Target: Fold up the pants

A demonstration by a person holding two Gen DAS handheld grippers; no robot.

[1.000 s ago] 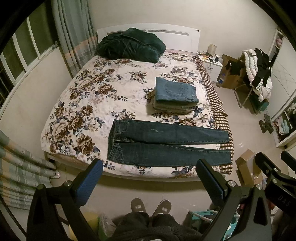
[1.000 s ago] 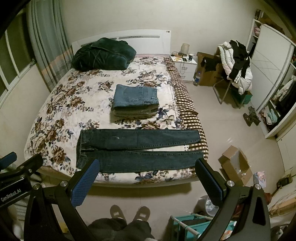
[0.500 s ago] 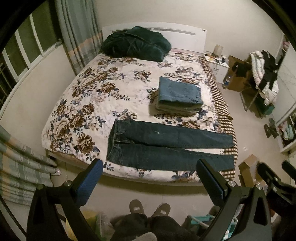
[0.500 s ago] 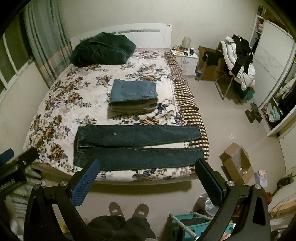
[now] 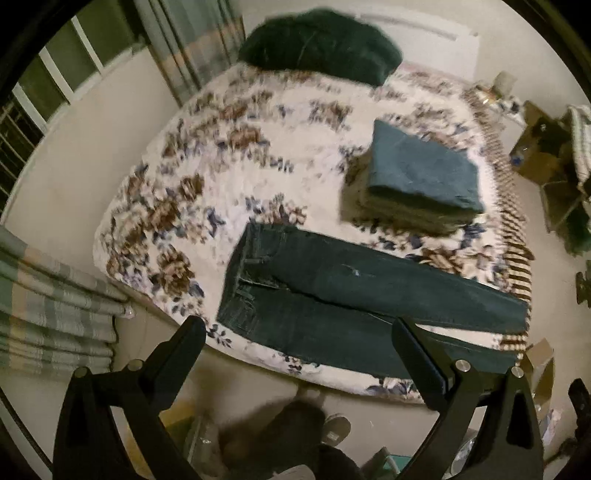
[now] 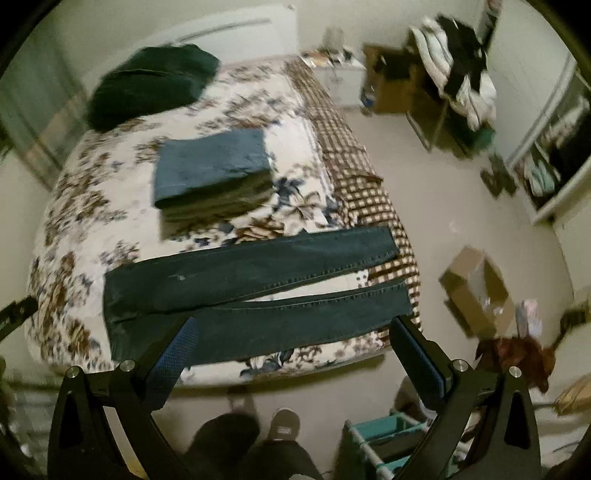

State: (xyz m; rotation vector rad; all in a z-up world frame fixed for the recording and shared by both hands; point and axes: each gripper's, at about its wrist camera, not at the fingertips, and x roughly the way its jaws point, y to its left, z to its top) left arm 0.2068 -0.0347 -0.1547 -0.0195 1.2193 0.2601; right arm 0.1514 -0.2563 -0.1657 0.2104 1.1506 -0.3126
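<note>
Both views motion-blurred. Bed point(image 5: 295, 155) with floral cover, brown and blue blooms on white; checked brown sheet point(image 6: 347, 158) hangs off its right side.

Jeans point(image 5: 332, 295), dark denim, lie flat across the near edge of the bed, waist to the left, legs running right and slightly parted, hems at the checked sheet. A small pale fleck shows on the far leg. In the right view the jeans point(image 6: 236, 291) show stitched seams along both legs.

Behind them, apart, a squared stack point(image 5: 417, 184) of folded clothes, blue denim on top, drab layers under. Dark green bundle point(image 5: 321, 44), soft and rumpled, against the white headboard point(image 6: 236, 33).

Left of the bed: striped curtains point(image 5: 51, 317), window above. Right of the bed: nightstand point(image 6: 340, 74), brown boxes, a chair heaped with white and black clothes point(image 6: 458, 77), an open carton point(image 6: 476, 291) on the pale floor, a teal rack point(image 6: 384, 439) near the feet. Person's shoes point(image 6: 284, 424) and dark trouser legs below, between gripper and bed.

Left gripper point(image 5: 299, 336): jaws wide, holding nothing, above the floor short of the bed edge, black fingers framing the waist end. Right gripper point(image 6: 295, 339): jaws wide, holding nothing, blue textured pads point(image 6: 173, 358) facing in, over the near leg; nothing between either gripper and the jeans
</note>
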